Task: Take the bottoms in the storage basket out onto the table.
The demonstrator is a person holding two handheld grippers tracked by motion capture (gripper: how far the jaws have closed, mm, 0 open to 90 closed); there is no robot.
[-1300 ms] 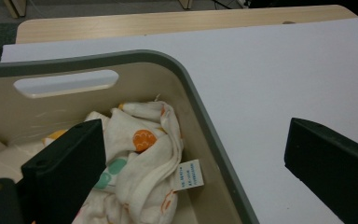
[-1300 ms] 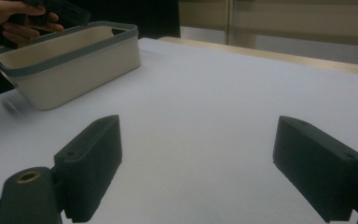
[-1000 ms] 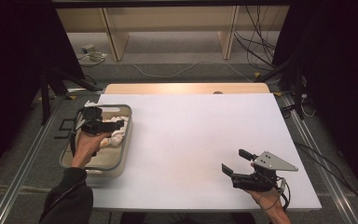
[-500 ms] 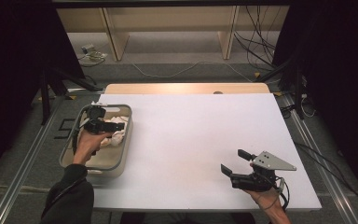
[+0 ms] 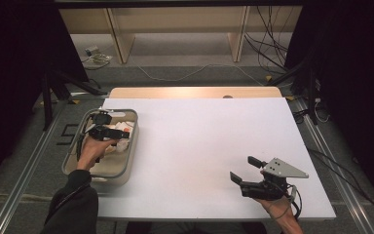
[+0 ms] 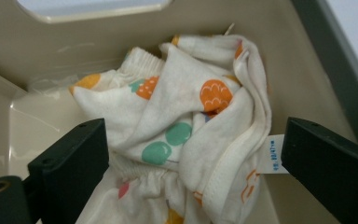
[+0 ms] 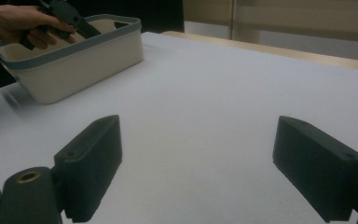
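A crumpled white garment with orange, green and pink prints lies in a beige basket at the table's left. My left gripper reaches down into the basket, its jaws wide on either side of the cloth and open; a white label sticks out near the right jaw. In the high view the left gripper hangs over the garment. My right gripper rests low over the bare white table at the near right, open with nothing between its jaws.
The grey-rimmed basket stands near the table's left edge, with the left hand over it. A wooden strip borders the table's far side. Cables and shelf legs lie on the floor beyond.
My left gripper has sunk a little deeper into the basket toward the garment. The right gripper has stayed where it was.
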